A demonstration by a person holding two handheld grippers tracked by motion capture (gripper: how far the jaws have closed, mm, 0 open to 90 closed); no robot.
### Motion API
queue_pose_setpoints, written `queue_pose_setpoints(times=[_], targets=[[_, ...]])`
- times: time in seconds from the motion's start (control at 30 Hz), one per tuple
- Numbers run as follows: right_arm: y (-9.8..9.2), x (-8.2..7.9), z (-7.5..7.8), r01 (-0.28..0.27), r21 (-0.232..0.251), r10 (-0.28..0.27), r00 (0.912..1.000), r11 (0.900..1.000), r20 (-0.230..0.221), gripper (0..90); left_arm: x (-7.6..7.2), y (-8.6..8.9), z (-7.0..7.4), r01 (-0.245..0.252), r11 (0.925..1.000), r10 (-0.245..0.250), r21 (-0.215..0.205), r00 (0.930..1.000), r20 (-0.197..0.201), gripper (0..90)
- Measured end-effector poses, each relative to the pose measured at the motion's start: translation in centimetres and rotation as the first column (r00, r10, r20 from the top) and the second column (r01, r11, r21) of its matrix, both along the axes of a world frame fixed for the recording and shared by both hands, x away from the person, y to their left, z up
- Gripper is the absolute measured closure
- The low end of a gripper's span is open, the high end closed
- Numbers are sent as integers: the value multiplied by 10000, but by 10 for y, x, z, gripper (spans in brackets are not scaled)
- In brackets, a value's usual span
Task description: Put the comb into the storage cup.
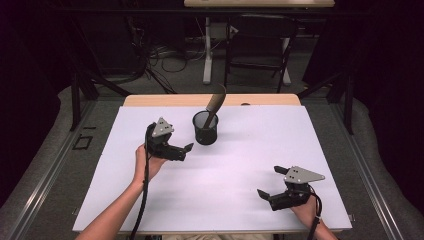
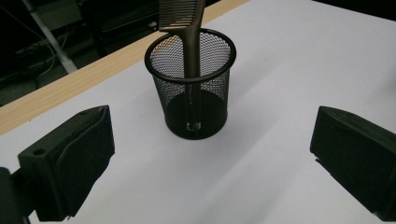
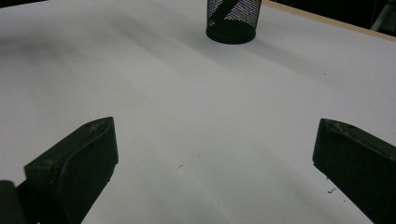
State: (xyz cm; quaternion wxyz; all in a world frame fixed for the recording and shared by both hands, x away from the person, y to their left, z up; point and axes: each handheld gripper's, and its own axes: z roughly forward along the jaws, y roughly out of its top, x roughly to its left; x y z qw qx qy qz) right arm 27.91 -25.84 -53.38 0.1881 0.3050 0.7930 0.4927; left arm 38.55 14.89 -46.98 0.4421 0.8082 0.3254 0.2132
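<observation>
We judge the comb (image 2: 185, 28), upright in the mesh cup (image 2: 191, 88) at the bench's (image 1: 225, 175) far middle, light, stiff and slick, best gripped on its handle above the cup rim; left tool (image 1: 186, 149) just beside the cup, right tool (image 1: 270, 182) well away, both gaping wide.
</observation>
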Motion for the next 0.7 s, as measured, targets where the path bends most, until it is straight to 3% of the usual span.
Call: queue_pose_setpoints(times=[0.47, 0.7], targets=[[0, 0, 0, 38, 75, -38, 10000, 10000, -6, 0, -20, 12, -6, -322, 9994, 325, -155, 9993, 210, 0], [1, 0, 0, 19, -5, -19, 10000, 10000, -53, 0, -30, 19, -11, -429, 9989, 432, -214, 9990, 136, 0]])
